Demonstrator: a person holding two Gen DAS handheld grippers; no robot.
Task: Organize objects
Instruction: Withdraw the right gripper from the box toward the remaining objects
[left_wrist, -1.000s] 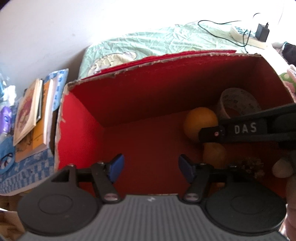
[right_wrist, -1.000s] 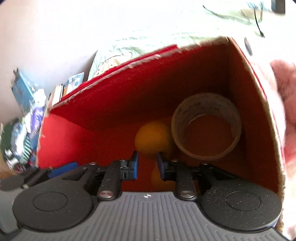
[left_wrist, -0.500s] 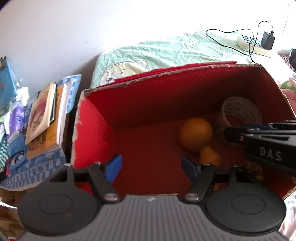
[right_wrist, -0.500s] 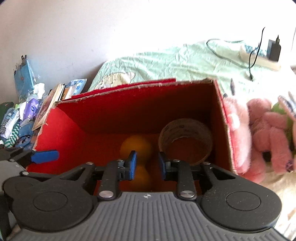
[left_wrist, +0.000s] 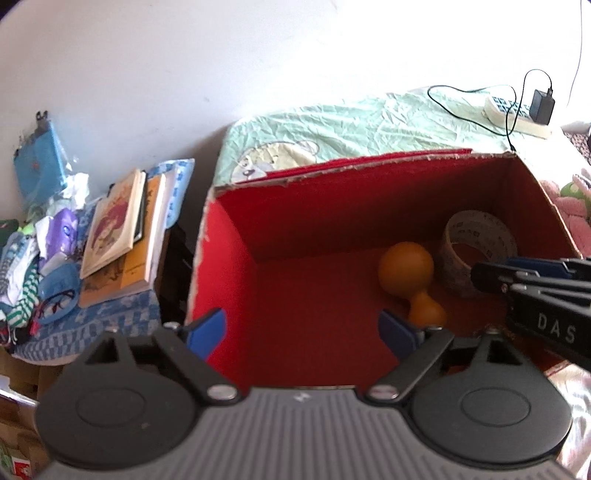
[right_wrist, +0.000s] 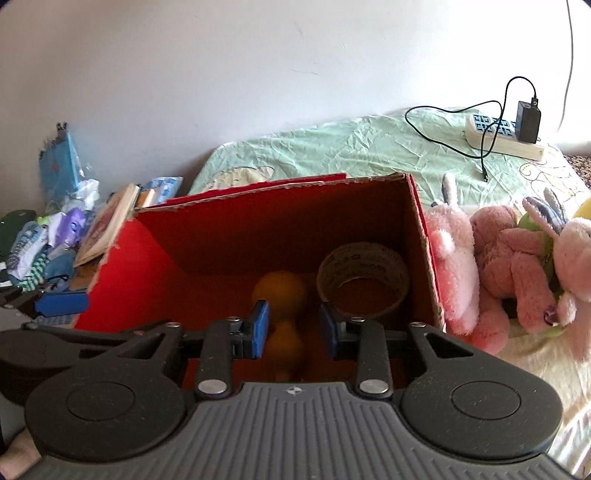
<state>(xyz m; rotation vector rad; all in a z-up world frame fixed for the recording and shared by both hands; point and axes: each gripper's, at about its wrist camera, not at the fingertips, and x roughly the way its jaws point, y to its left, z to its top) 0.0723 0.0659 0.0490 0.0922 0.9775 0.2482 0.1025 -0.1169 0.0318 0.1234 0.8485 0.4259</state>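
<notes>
Two opening grippers over a red box (left_wrist: 229, 280) on a bed.

Beyond both sets of jaws, the green bedsheet (right_wrist: 369, 147) carries the box, in which an orange gourd-shaped toy (left_wrist: 406, 266) lies beside a tape roll (left_wrist: 476, 240). Left gripper (left_wrist: 301, 332): jaws wide and opening, nothing between them; books (left_wrist: 118, 229) lie left of it. Right gripper (right_wrist: 293, 328): jaws parting, empty, the toy beyond their gap; only this view shows the whole pink plush toys (right_wrist: 509, 266) right of the box. A power strip (right_wrist: 502, 136) lies far beyond.
</notes>
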